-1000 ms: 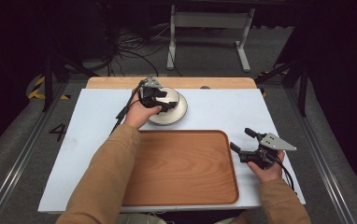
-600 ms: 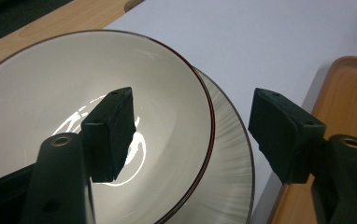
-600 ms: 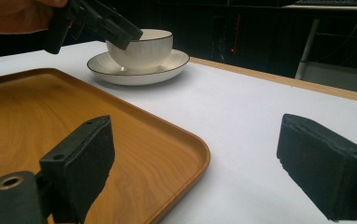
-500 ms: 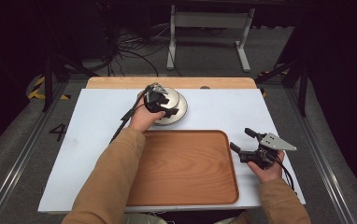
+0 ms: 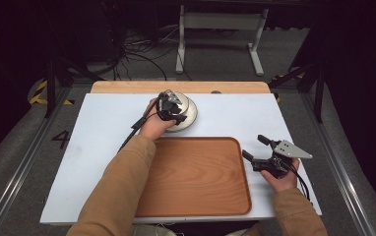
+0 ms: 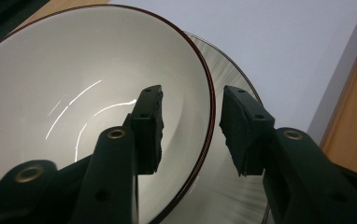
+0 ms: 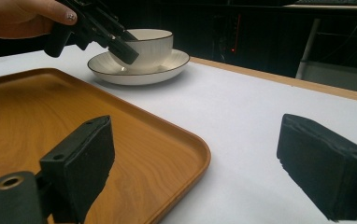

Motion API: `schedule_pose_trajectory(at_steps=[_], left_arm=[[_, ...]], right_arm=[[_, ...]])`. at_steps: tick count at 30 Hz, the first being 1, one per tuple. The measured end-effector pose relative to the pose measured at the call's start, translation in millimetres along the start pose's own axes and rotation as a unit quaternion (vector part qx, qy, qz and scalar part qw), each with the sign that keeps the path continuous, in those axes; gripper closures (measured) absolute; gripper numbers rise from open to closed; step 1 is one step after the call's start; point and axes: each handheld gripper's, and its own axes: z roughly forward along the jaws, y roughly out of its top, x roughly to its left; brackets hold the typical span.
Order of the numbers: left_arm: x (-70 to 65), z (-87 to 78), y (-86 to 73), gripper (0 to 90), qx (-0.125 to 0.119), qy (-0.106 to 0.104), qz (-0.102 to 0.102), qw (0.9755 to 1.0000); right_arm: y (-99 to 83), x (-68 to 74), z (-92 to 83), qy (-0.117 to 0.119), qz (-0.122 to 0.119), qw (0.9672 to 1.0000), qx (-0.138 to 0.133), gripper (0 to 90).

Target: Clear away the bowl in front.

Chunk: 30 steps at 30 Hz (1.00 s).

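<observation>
I see the left gripper (image 6: 190, 133) straddling the bowl (image 6: 74, 93) rim on its saucer (image 6: 223, 186), upper centre of the high view — jaws just closing, pads not yet pressing — while the right gripper (image 7: 190, 172) idles agape, lower right beside the tray (image 7: 50, 112).

White table (image 5: 255, 118) with wooden far edge, grey carpet floor (image 5: 215, 64), black cables (image 5: 137, 54), metal stand (image 5: 220, 22), dark surroundings
</observation>
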Motion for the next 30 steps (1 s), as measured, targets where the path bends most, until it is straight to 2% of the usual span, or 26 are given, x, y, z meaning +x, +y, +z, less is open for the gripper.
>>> schedule_pose_trajectory(at_steps=[2, 4, 6, 8, 10, 16, 23, 25, 30], left_arm=[[0.3, 0.5, 0.0, 67.6, 0.006, 0.000, 0.002, 1.0000], [2.3, 1.4, -1.0, 69.1, 0.009, -0.002, 0.005, 1.0000], [3.0, 2.4, -1.4, 76.1, 0.008, -0.015, 0.002, 0.9999], [2.0, 2.9, -0.4, 78.6, 0.009, -0.013, 0.012, 0.9998], [1.2, 2.6, 1.5, 81.7, 0.016, -0.013, 0.012, 0.9997], [1.4, 1.1, 2.0, 82.0, 0.024, -0.018, 0.024, 0.9993], [-2.5, -1.7, 5.5, 82.5, 0.035, 0.000, 0.036, 0.9987], [-2.2, -4.8, 6.1, 82.5, 0.034, -0.004, 0.036, 0.9987], [-0.8, -14.9, 7.2, 82.2, 0.033, 0.002, 0.029, 0.9990]], right_arm=[[0.0, 0.0, -0.1, -0.001, 0.000, 1.0000, 0.000, 11.7], [0.0, -0.1, -0.1, -0.001, 0.001, 1.0000, 0.000, 11.7], [0.0, -0.4, -0.3, -0.001, 0.002, 1.0000, 0.000, 11.5], [0.0, -0.4, -0.2, 0.000, 0.002, 1.0000, 0.000, 11.5], [0.0, -0.5, -0.2, 0.000, 0.002, 1.0000, 0.000, 11.6], [0.0, -0.6, 0.0, 0.000, 0.004, 1.0000, 0.000, 11.6], [0.0, -0.7, 0.0, 0.000, 0.004, 1.0000, 0.000, 11.5], [0.1, -0.7, 0.0, 0.000, 0.003, 1.0000, 0.000, 11.6], [0.1, -0.5, 0.1, 0.001, 0.001, 1.0000, 0.001, 11.6]])
